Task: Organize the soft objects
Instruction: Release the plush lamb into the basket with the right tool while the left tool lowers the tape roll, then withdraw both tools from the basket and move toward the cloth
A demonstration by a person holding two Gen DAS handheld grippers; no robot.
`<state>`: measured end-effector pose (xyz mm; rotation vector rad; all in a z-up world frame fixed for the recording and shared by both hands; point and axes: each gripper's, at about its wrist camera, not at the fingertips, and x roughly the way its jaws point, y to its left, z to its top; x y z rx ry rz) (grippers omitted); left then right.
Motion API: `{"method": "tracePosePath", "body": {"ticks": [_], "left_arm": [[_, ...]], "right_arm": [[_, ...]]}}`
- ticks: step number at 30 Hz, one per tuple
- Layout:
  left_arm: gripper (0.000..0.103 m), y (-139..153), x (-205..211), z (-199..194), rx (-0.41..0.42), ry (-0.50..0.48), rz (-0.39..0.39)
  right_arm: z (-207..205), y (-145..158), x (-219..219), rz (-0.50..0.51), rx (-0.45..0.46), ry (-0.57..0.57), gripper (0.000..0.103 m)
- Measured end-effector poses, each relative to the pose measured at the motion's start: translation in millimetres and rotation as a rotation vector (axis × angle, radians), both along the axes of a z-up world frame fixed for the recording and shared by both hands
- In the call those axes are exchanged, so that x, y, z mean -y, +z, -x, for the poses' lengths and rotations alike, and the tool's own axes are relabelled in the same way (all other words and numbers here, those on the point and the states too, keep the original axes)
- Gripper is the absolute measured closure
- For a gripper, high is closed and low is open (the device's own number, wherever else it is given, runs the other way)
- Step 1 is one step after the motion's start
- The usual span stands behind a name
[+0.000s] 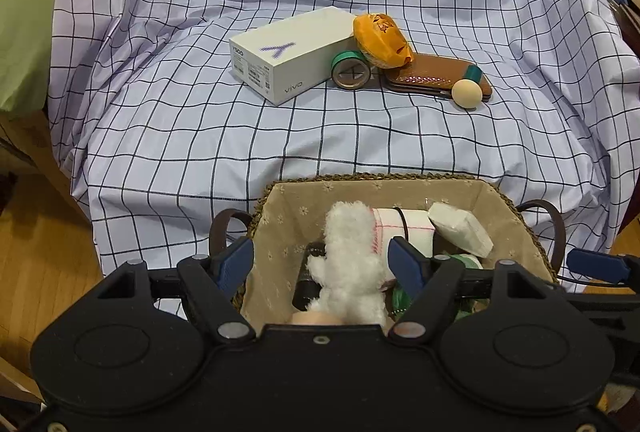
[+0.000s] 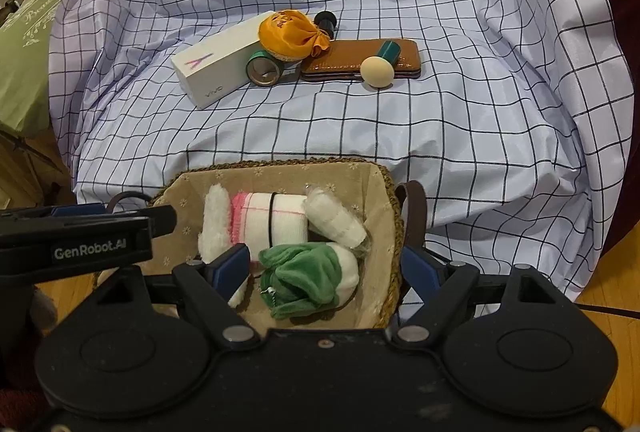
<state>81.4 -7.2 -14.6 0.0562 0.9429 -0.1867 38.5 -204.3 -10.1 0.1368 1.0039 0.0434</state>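
A white plush toy [image 1: 352, 264] is being straddled in the basket [image 1: 280, 232] by both grippers' [image 1: 322, 264] [image 2: 326, 264] jaws, all held apart

A white phone box [image 1: 290, 53], tape roll [image 1: 351, 71] and brown wallet [image 1: 434, 73] lie on checked cloth [image 1: 360, 135].

Each hand-held gripper was matte black plastic with two round embossed discs on its body, silver pivot rivets on the angled linkage arms, and blue finger pads [image 1: 236, 260]. A small screw sat at the centre front edge. The left hand-held gripper [image 2: 86, 236] bore white "GenRobot.AI" lettering on its side.
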Motion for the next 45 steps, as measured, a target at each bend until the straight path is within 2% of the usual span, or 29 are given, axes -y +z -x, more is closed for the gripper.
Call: {"method": "tracePosePath", "body": {"ticks": [15, 24, 45], "left_arm": [[0.033, -9, 8, -28, -0.058, -0.021, -0.016], [0.033, -2, 16, -46, -0.036, -0.042, -0.01], [0.033, -14, 32, -96, -0.06, -0.046, -0.035]], "right_arm": [[-41, -9, 19, -0.018, -0.039, -0.062, 0.018], [-68, -5, 21, -0.015, -0.013, -0.072, 0.018], [-133, -22, 39, 0.005, 0.002, -0.119, 0.018]]}}
